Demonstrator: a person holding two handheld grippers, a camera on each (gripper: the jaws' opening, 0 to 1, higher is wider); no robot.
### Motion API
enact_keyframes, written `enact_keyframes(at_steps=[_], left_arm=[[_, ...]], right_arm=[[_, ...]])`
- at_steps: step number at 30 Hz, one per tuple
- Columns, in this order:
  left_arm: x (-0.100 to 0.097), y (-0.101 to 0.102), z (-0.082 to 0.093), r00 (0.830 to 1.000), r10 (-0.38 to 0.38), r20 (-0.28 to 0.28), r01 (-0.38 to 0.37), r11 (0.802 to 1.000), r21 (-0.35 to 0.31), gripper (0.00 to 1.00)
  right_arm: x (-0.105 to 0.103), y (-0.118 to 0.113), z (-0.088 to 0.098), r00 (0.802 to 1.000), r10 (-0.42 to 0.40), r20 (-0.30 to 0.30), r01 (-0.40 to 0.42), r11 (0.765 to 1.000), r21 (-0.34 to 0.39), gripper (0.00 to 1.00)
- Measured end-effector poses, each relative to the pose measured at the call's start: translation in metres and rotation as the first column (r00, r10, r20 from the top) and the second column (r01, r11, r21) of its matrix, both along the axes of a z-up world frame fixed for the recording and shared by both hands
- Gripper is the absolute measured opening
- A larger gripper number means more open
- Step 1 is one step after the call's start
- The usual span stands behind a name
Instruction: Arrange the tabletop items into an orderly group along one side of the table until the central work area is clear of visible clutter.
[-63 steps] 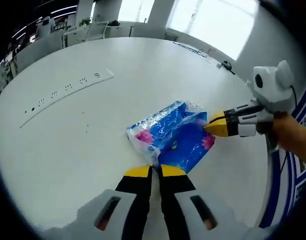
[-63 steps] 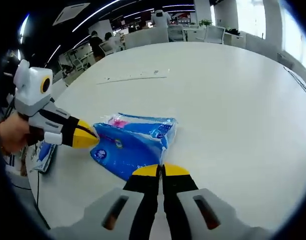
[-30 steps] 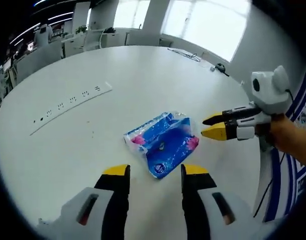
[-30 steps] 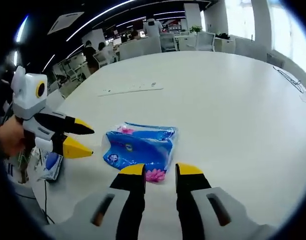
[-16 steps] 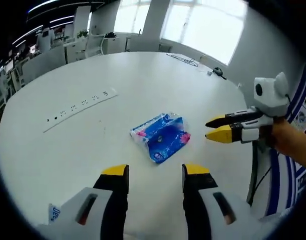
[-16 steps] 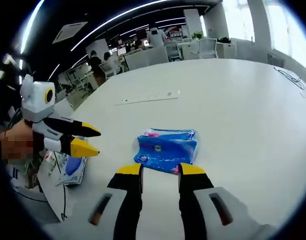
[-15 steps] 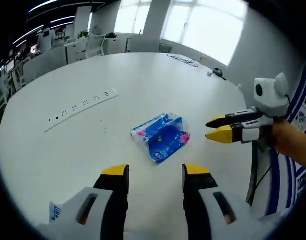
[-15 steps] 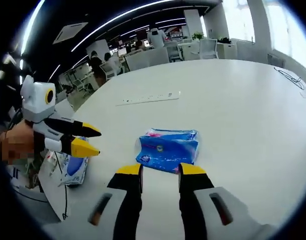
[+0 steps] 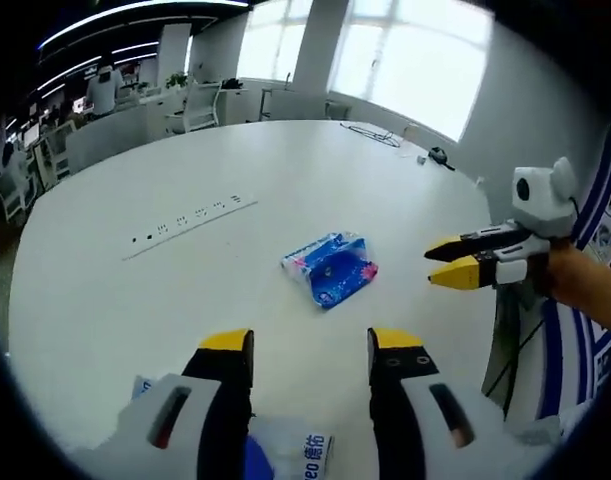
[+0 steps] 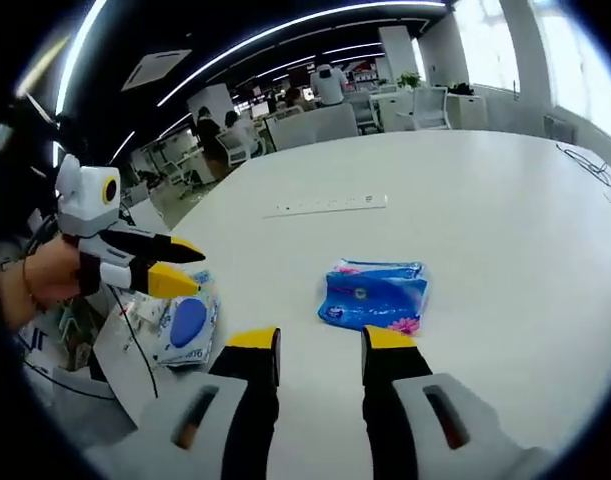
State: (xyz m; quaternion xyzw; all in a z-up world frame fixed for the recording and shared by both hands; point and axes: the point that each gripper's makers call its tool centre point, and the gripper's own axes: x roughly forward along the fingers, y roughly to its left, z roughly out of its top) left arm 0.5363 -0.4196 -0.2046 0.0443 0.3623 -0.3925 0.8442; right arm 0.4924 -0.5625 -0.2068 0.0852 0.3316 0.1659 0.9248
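Blue Chinese characters, seemingly "德佑", are printed on a white packet (image 9: pixel 295 450) seen low between the left gripper's jaws; nothing else can be read.

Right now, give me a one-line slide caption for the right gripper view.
Open right hand-held gripper faces a blue tissue pack on the white table; left hand-held gripper above a second pack.

Glossy crinkled plastic tissue pack (image 9: pixel 330 268) on a smooth matt white table (image 9: pixel 105 300).
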Motion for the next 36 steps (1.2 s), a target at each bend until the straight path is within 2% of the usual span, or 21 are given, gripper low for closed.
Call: enact_keyframes(at_steps=[6, 11, 24, 29, 36], left_arm=[[-0.008, 0.031, 0.006, 1.0, 0.027, 0.011, -0.028, 1.0, 0.013, 0.46], [-0.011, 0.052, 0.012, 0.999, 0.049, 0.022, -0.049, 0.999, 0.016, 0.46], [-0.014, 0.124, 0.023, 0.994, 0.1, 0.04, -0.102, 0.993, 0.06, 0.45], [-0.012, 0.151, 0.022, 0.993, 0.111, 0.039, -0.114, 0.99, 0.085, 0.45], [-0.008, 0.172, 0.015, 0.995, 0.099, 0.028, -0.101, 0.988, 0.117, 0.44]], right_arm=[[-0.008, 0.019, 0.008, 1.0, 0.016, 0.011, -0.016, 1.0, 0.011, 0.31], [-0.015, 0.035, 0.01, 0.999, 0.035, 0.009, -0.035, 0.999, 0.019, 0.31], [-0.027, 0.078, 0.011, 0.998, 0.069, -0.004, -0.069, 0.997, 0.046, 0.31], [-0.031, 0.088, 0.006, 0.997, 0.069, -0.015, -0.068, 0.996, 0.054, 0.31], [-0.036, 0.102, -0.004, 0.997, 0.064, -0.045, -0.061, 0.996, 0.061, 0.31]])
